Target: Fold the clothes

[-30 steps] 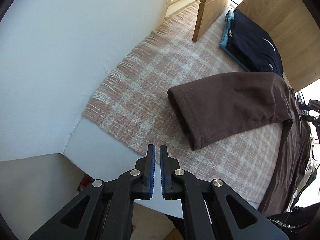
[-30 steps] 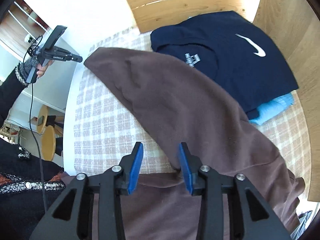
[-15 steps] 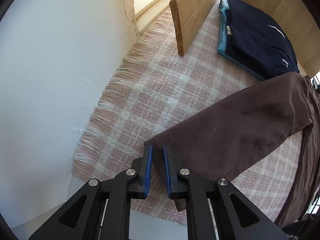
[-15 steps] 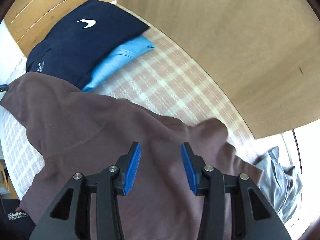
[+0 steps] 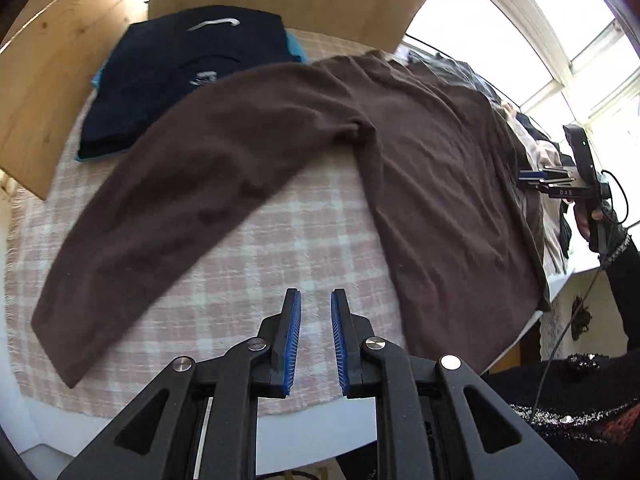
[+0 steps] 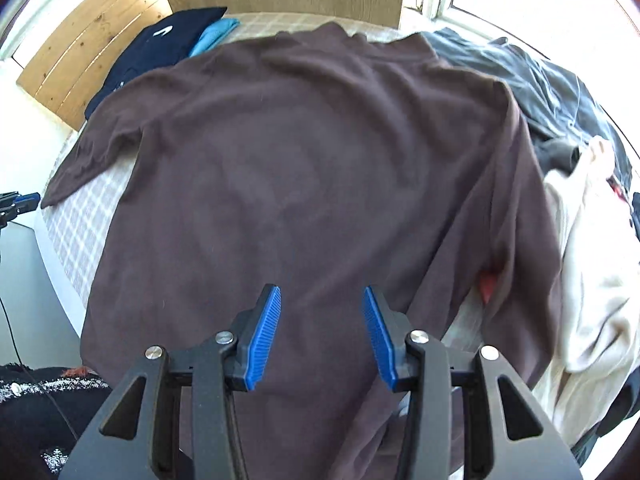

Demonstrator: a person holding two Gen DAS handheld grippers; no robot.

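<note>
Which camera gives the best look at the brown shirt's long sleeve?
The left wrist view: the sleeve lies stretched across the checked blanket, visible shoulder to cuff. The right wrist view shows mostly the shirt's body, the sleeve foreshortened at the left edge.

Left gripper opening, empty, above checked blanket, brown shirt spread flat

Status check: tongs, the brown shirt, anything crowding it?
Left tongs opening, empty; right tongs open, empty. Brown shirt spread flat, sleeve out. Unfolded pile crowds its edge.

Both wrist views steeply above brown shirt
</note>
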